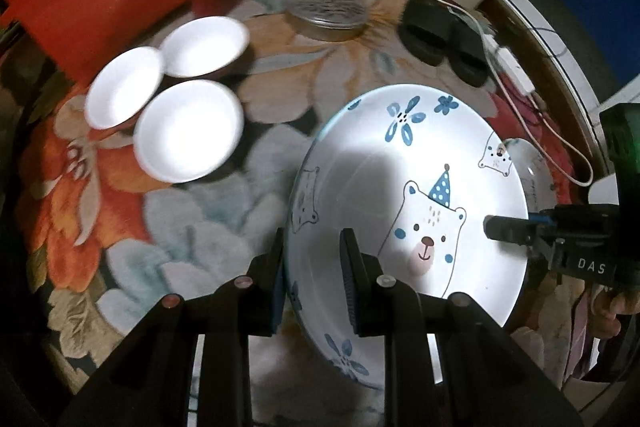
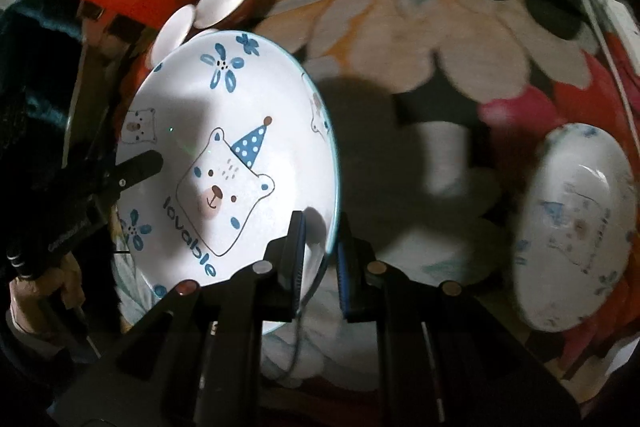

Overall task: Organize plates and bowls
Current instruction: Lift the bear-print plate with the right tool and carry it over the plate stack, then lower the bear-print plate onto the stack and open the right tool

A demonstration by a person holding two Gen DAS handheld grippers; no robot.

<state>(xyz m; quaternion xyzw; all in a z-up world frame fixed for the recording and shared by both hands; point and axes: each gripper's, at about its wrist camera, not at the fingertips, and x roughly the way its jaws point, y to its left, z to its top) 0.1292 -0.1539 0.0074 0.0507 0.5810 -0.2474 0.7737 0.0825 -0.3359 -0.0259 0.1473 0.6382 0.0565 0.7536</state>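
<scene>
Between both tongs [image 1: 314,279]: plate [image 1: 400,163] rim.

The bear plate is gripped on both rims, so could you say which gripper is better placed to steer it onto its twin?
Probably the right gripper: the matching plate lies on its side of the bear plate.

Both black hand-held grippers point steeply down. The left hand-held gripper [image 1: 312,275] is nearly closed, pinching something; so is the right hand-held gripper [image 2: 320,263].

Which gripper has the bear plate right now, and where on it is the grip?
Both. The left gripper pinches the bear plate at its near-left rim, one finger inside and one outside. The right gripper pinches the opposite rim the same way.
</scene>
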